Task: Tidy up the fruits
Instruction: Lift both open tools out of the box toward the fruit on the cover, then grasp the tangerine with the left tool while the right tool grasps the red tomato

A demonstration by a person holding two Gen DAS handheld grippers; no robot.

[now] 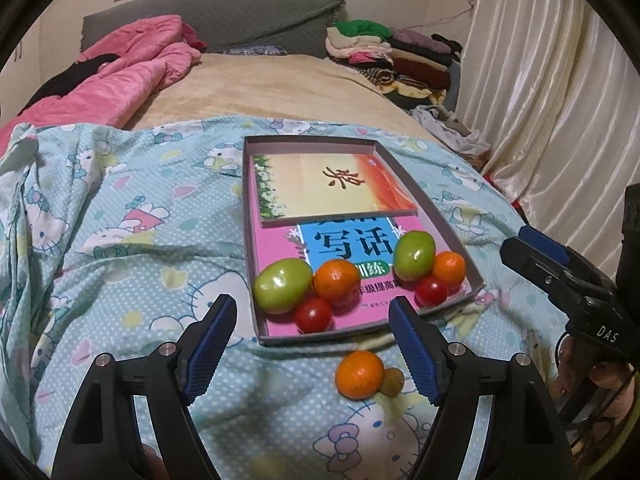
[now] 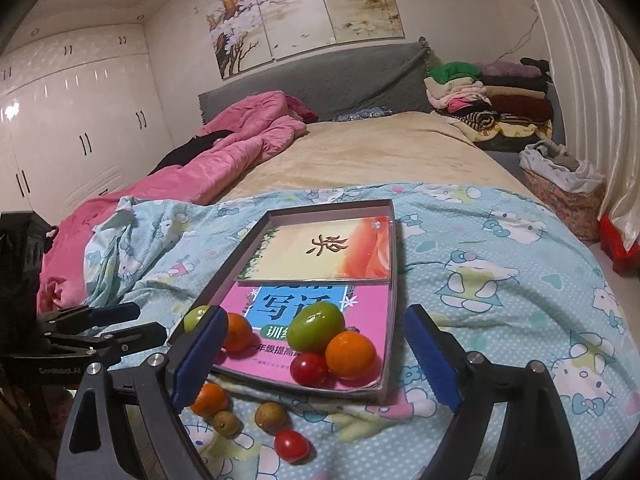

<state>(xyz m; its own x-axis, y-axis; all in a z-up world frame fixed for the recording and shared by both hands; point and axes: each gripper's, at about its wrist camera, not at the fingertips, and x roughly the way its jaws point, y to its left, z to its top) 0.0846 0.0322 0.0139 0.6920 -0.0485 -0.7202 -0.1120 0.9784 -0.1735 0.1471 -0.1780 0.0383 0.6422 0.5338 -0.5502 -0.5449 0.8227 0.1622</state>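
A shallow grey box [image 1: 251,280] [image 2: 390,356] holds two books and two fruit groups. Each group has a green fruit [image 1: 283,285] [image 2: 316,327], an orange [image 1: 336,282] [image 2: 350,354] and a red tomato [image 1: 313,314] [image 2: 309,369]. The right group in the left wrist view has a green fruit [image 1: 414,255], an orange [image 1: 449,269] and a tomato [image 1: 431,290]. Outside the box lie an orange [image 1: 359,374] [image 2: 209,400], two brown fruits [image 2: 227,423] [image 2: 271,417] and a tomato [image 2: 291,445]. My left gripper [image 1: 312,344] is open and empty, just before the box. My right gripper [image 2: 314,364] is open and empty over the near fruits.
The box lies on a blue cartoon-print sheet [image 1: 120,280] on a bed. A pink quilt [image 1: 132,72] lies at the far left, folded clothes [image 1: 400,56] at the far right. A curtain [image 1: 540,100] hangs on the right, a wardrobe [image 2: 72,132] on the left.
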